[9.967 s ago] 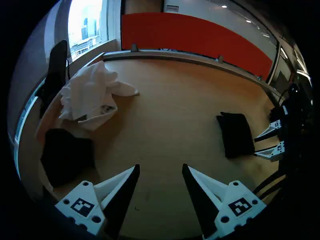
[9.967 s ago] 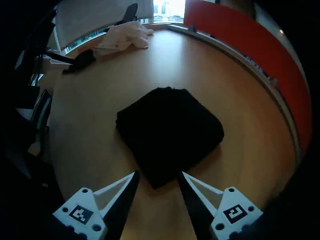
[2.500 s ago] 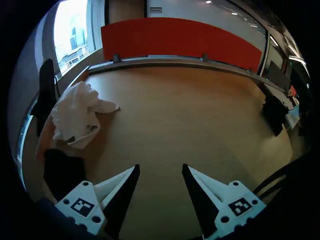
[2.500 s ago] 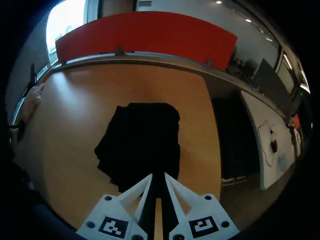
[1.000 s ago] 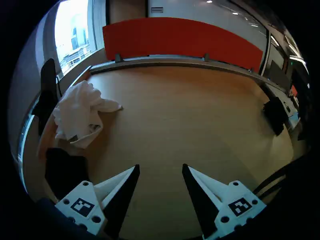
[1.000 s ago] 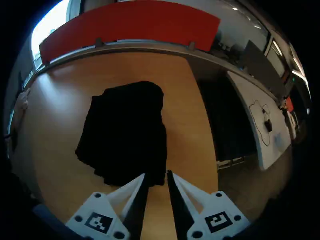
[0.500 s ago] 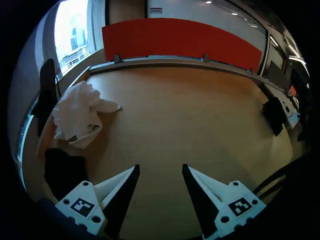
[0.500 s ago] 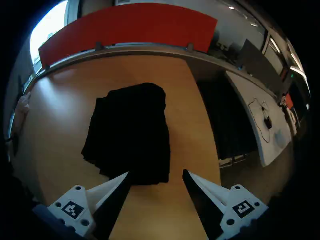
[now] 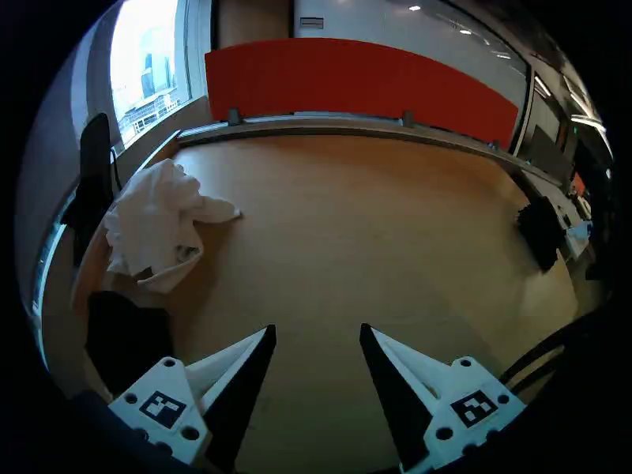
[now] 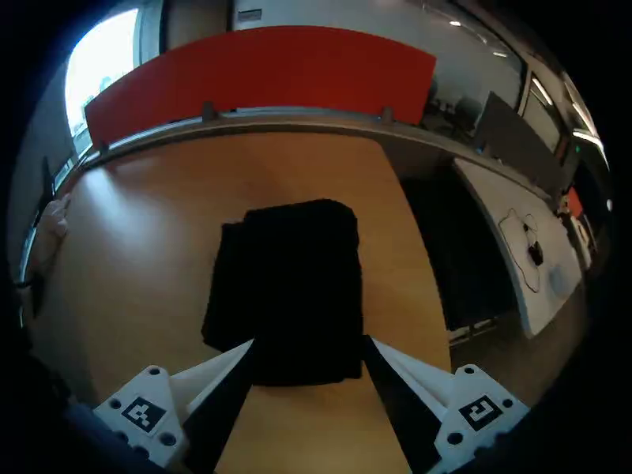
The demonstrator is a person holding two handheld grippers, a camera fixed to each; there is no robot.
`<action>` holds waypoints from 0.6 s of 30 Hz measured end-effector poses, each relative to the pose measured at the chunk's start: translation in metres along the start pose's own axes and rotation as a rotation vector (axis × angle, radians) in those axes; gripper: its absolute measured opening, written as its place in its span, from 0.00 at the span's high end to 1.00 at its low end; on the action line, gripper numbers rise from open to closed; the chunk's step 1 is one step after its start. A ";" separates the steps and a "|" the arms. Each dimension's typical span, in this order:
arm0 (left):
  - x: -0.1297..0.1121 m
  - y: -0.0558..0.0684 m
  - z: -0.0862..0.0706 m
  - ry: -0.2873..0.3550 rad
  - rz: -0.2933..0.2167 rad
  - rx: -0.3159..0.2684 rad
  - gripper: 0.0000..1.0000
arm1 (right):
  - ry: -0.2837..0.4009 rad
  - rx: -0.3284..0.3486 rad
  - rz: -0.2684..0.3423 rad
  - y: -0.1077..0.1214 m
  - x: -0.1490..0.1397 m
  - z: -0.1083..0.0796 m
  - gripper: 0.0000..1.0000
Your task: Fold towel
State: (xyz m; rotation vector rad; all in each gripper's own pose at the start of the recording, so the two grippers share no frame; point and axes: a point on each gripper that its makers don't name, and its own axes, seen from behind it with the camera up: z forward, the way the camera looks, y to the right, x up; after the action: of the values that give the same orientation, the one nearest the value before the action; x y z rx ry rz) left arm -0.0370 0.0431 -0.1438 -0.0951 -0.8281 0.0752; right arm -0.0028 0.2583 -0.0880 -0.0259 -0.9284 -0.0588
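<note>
A folded black towel point(image 10: 288, 288) lies on the wooden worktop point(image 10: 134, 237) below the red screen point(image 10: 261, 67). The right tongs point(image 10: 308, 340) stand released at its edge farthest from the screen (contact unclear). The left tongs point(image 9: 316, 328) gape over bare wood, with a white cloth heap point(image 9: 154, 225) nearer the screen.
</note>
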 end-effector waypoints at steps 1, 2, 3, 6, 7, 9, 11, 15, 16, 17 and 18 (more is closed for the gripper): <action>0.000 0.000 0.000 0.002 -0.001 0.000 0.22 | 0.010 0.005 -0.002 -0.005 0.004 0.000 0.06; 0.001 0.000 0.000 0.004 -0.002 0.000 0.22 | 0.020 0.011 -0.004 -0.011 0.008 -0.001 0.06; 0.001 0.000 0.000 0.005 -0.003 -0.001 0.22 | 0.030 0.016 -0.005 -0.016 0.011 -0.002 0.06; 0.004 0.000 0.000 0.014 -0.008 -0.001 0.22 | 0.065 0.035 -0.005 -0.035 0.025 -0.005 0.06; 0.005 0.000 0.000 0.018 -0.011 -0.002 0.22 | 0.075 0.040 -0.004 -0.040 0.028 -0.006 0.06; 0.008 0.000 -0.001 0.027 -0.017 -0.002 0.22 | 0.096 0.051 -0.001 -0.052 0.036 -0.008 0.06; 0.010 -0.001 -0.001 0.036 -0.025 -0.003 0.22 | 0.115 0.056 0.001 -0.061 0.043 -0.010 0.06; 0.015 -0.004 -0.002 0.050 -0.040 -0.003 0.22 | 0.153 0.066 0.007 -0.077 0.054 -0.015 0.06; 0.015 -0.005 -0.002 0.053 -0.041 -0.002 0.22 | 0.160 0.067 0.010 -0.080 0.056 -0.015 0.06; 0.016 -0.006 -0.002 0.055 -0.043 -0.002 0.22 | 0.168 0.068 0.012 -0.083 0.058 -0.016 0.06; 0.017 -0.007 -0.002 0.058 -0.044 -0.001 0.22 | 0.176 0.069 0.015 -0.086 0.061 -0.017 0.06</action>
State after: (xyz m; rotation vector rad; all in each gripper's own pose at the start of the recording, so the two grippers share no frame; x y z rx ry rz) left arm -0.0237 0.0375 -0.1317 -0.0796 -0.7725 0.0303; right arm 0.0419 0.1696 -0.0500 0.0359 -0.7536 -0.0145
